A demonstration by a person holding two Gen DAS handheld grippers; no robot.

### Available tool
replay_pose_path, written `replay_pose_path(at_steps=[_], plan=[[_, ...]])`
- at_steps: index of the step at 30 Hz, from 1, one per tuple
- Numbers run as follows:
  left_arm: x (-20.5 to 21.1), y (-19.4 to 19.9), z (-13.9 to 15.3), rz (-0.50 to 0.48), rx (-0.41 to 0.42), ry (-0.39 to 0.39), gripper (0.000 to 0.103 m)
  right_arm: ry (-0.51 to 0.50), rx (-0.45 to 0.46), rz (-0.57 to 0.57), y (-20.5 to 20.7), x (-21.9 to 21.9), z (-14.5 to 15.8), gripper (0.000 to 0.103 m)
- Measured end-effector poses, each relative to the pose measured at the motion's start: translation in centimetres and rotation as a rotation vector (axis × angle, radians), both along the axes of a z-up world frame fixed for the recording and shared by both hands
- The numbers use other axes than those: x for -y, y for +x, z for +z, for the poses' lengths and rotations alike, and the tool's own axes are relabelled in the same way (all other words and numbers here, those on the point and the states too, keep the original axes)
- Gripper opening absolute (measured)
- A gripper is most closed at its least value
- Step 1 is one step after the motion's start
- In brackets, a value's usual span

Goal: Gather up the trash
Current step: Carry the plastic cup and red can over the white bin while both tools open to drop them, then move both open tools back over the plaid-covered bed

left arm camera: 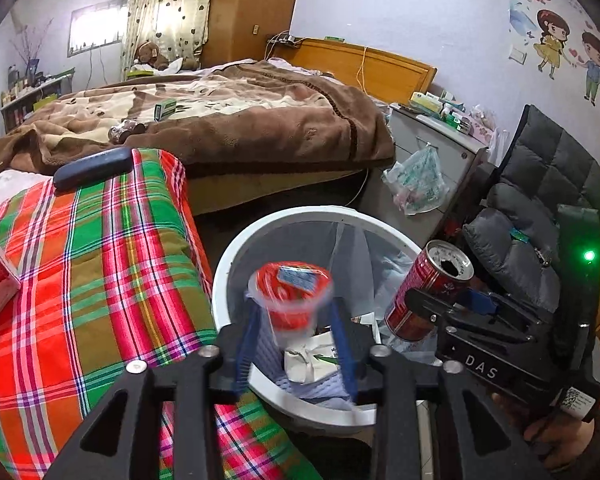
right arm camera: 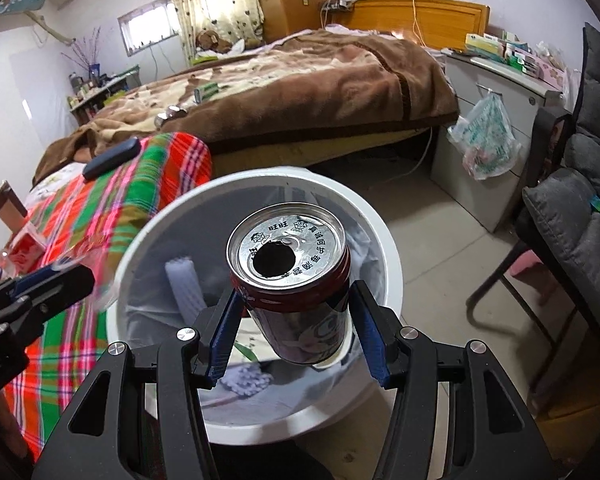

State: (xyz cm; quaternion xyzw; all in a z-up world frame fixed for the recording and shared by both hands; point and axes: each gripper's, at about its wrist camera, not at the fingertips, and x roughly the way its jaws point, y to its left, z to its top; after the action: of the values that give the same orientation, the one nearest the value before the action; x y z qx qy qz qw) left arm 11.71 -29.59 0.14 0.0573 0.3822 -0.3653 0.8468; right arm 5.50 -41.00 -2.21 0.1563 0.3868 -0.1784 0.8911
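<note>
Now both grippers hang over the bin (right arm camera: 384, 240), dropping trash.
Left gripper (left arm camera: 296, 332), jaws parted, frees a blurred cup (left arm camera: 290, 294); right gripper (right arm camera: 298, 332) clamps a can (right arm camera: 296, 280); release it well inside the rim.

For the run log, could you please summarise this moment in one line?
left gripper: open, plastic cup dropping | right gripper: gripping red can | both above white bin
</note>
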Motion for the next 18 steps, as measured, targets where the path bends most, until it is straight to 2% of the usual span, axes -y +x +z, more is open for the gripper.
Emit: replay_pose_path(at_steps=[1,2,6,10,18], plan=[[0.0,0.0,0.0,0.000,-0.003,-0.002,0.052,0.001,-0.003,-0.002,0.0,0.1,0.0,0.056],[-0.1,0.0,-0.1,0.004,-0.003,-0.001,0.056,0.003,-0.004,-0.004,0.0,0.1,-0.1,0.056],[-0.5,-0.1,0.0,0.016,-0.001,0.002,0.056,0.010,0.002,-0.016,-0.4,0.1,0.0,0.057],[-1.2,-0.2,0.1,0.026,-0.002,-0.003,0.057,0.006,0.037,-0.014,-0.7,0.0,0.6,0.064],[-3.3,-0.7,1.0,0.063,0.013,-0.020,0.057,-0.001,0.052,-0.012,-0.8,-0.8,1.0,0.065]])
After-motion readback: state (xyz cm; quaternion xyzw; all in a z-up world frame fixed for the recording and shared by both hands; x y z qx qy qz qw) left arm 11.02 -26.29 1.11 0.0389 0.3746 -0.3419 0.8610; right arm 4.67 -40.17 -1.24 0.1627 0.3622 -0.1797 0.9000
